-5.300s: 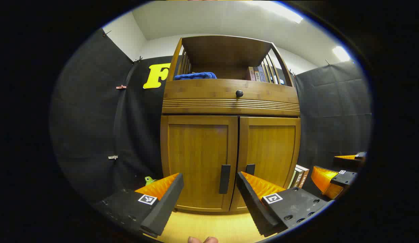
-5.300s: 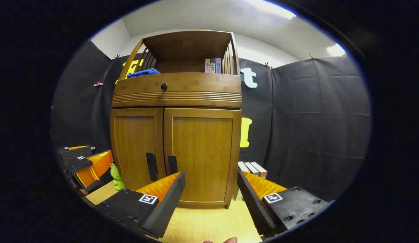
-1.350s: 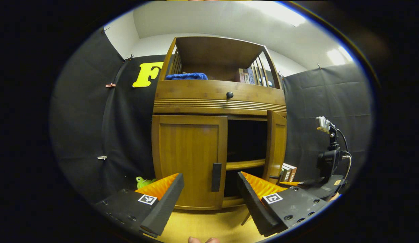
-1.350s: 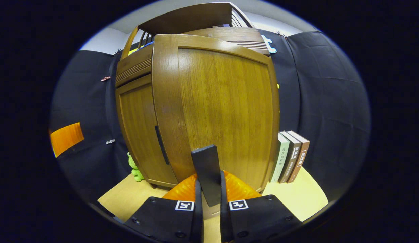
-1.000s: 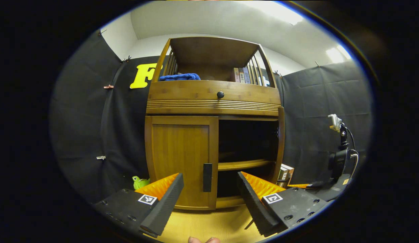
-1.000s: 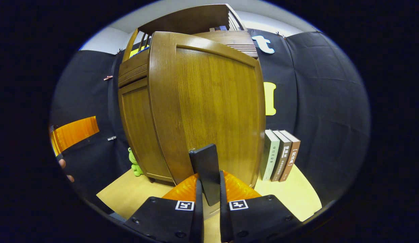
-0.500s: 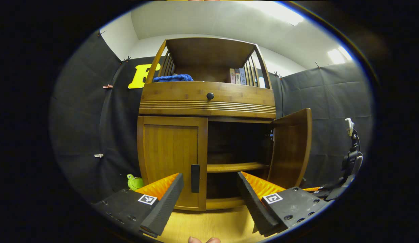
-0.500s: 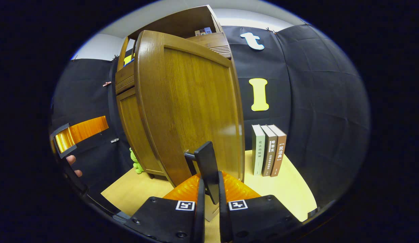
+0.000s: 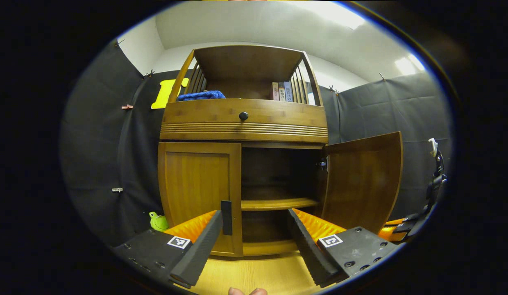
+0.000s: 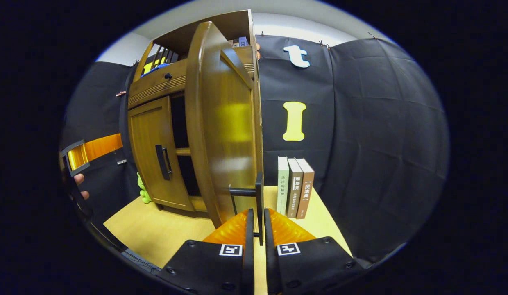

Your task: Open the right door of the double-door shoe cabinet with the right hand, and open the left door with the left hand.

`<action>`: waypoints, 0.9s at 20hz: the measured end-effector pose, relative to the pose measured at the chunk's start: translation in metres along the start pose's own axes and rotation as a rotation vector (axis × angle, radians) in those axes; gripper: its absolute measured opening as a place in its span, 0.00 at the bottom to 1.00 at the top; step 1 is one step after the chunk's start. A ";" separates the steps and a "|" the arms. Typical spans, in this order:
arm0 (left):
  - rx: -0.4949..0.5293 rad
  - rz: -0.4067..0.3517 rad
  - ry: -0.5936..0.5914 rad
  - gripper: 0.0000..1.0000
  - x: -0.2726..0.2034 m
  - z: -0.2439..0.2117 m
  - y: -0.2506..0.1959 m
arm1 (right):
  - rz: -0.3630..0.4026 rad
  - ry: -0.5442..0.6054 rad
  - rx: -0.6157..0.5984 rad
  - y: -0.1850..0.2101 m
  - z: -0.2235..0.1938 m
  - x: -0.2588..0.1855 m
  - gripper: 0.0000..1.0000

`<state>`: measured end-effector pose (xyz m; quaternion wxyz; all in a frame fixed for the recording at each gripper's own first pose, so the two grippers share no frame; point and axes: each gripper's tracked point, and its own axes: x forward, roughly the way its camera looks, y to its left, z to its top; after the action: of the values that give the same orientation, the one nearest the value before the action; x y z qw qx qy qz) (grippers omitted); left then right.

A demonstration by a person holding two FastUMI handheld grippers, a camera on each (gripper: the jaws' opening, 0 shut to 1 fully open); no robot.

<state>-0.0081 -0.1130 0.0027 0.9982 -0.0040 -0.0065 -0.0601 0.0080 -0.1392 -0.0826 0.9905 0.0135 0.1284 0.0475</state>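
Observation:
The wooden shoe cabinet [image 9: 243, 123] stands ahead on a light wood floor. Its right door [image 9: 362, 180] is swung wide open, showing a dark inside with a shelf [image 9: 274, 203]. In the right gripper view that door [image 10: 221, 123] is seen nearly edge-on, and my right gripper [image 10: 257, 229] is shut on its dark handle [image 10: 258, 200]. The left door [image 9: 196, 184] is closed, with its dark handle [image 9: 226, 212] just above my left gripper's left finger. My left gripper [image 9: 254, 229] is open, a short way in front of the cabinet.
Three books [image 10: 295, 186] stand upright on the floor right of the open door. A green frog toy [image 9: 157, 221] sits at the cabinet's left foot. Above the doors are a drawer with a round knob [image 9: 243, 116] and, higher up, a blue cloth [image 9: 200, 95].
The right door has swung from closed to wide open, pulled by my right gripper shut on its handle. My left gripper has shifted right, so the left door's handle now lies by its left finger.

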 end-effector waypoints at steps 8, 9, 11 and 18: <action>0.015 -0.003 0.019 0.98 0.017 -0.009 -0.001 | -0.110 -0.027 -0.005 -0.034 0.007 -0.015 0.14; 0.017 0.000 0.021 0.99 0.020 -0.010 0.001 | -0.120 -0.029 -0.014 -0.035 0.006 -0.016 0.06; 0.019 0.003 0.022 0.99 0.024 -0.013 0.007 | -0.149 -0.035 -0.039 -0.038 0.009 -0.018 0.14; 0.036 0.026 0.032 0.99 0.048 -0.025 0.031 | -0.251 -0.071 -0.005 -0.059 0.021 -0.044 0.84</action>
<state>0.0432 -0.0878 -0.0221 0.9988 0.0149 0.0084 -0.0469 -0.0233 -0.2027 -0.0538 0.9926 -0.0036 0.0938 -0.0768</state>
